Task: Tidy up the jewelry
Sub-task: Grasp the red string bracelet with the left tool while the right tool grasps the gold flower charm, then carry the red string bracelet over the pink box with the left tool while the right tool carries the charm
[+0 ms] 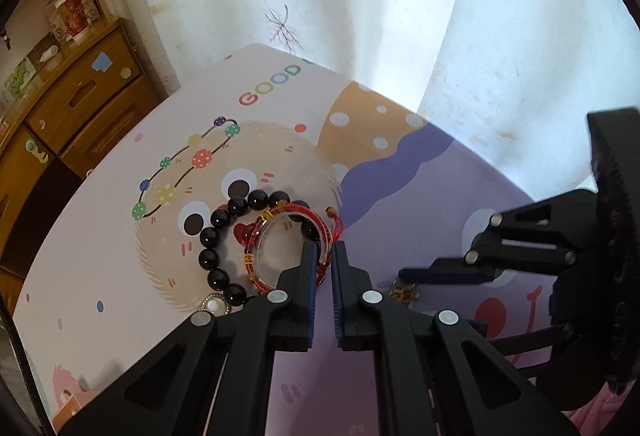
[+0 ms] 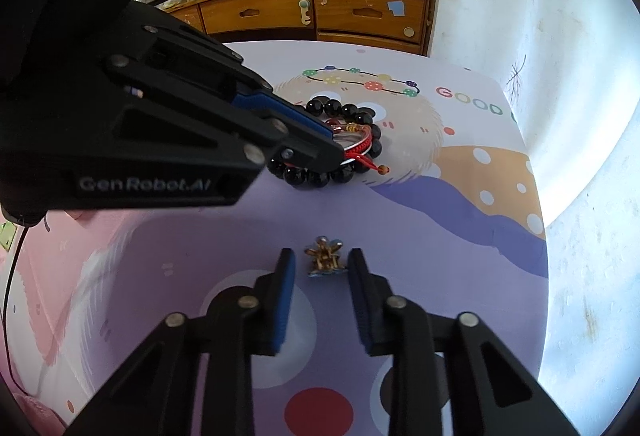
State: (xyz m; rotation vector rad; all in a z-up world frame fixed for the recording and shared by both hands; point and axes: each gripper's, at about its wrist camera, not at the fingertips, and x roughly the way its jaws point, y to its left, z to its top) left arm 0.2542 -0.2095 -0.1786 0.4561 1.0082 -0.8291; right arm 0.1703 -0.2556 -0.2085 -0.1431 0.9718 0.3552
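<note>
Red bangle (image 1: 294, 248) flat, pinched by left gripper (image 1: 323, 250); right gripper (image 2: 322, 261) fingers released astride gold brooch (image 2: 325, 257).

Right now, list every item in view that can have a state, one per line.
Left tool: shut on the clear bangle's rim.
Clear bangle: wound with red cord, resting on the black bead bracelet.
Black bead bracelet: closed loop, flat on the mat.
Right tool: open, fingers either side of the gold ornament.
Gold ornament: on the mat, ungripped.
Cabinet drawers: closed.
</note>
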